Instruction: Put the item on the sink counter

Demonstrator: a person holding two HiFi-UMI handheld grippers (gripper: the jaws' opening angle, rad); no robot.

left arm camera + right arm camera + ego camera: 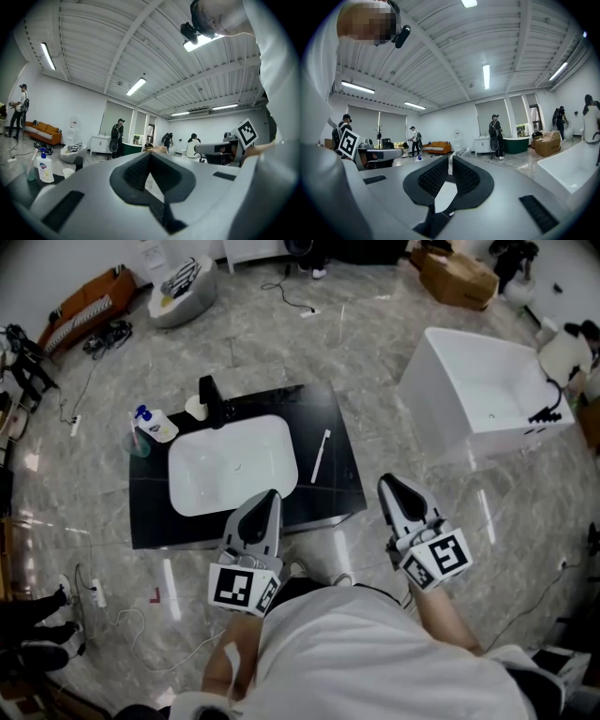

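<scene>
Two tools hover near sink bench [323,413]: left tool [269,498] closed, empty; right tool [391,484] narrow slit, empty. White toothbrush [320,455] lies on bench.

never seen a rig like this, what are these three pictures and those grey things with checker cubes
A person holds two hand grippers, the left gripper and right gripper; the marker cubes are part of them. One picture comes from a head camera looking down; the other two come from cameras on the grippers, looking along their jaws. Below stands a black sink counter with a white basin, faucet, soap bottle, cup and toothbrush. Nothing is held: left jaws together, right jaws slightly apart.
</scene>
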